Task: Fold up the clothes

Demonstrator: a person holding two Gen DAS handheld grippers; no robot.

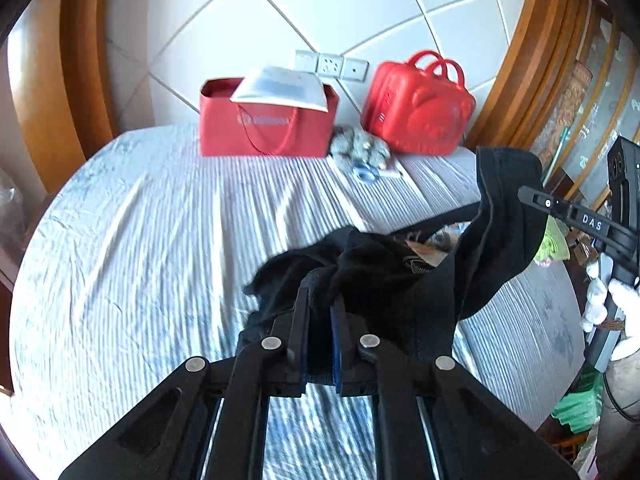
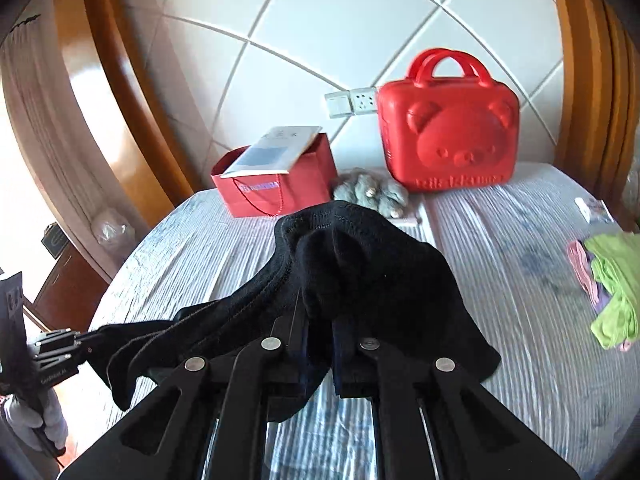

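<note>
Right gripper [image 1: 528, 196] finger, at right: "DAS" in white letters.
Red paper bag [image 1: 268, 128], far: a white logo and word, too blurred to read.
Red bear case [image 2: 450, 140], far right: raised lettering along its lower edge, not legible.

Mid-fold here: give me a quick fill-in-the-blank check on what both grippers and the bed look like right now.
1. Both the left gripper and the right gripper are shut on the same ____ garment.
2. The red case by the wall has a ____ face moulded on its front.
3. The red paper bag stands to the ____ of the red case.
4. The loose green cloth lies on the ____.

Missing words: black; bear; left; bed
</note>
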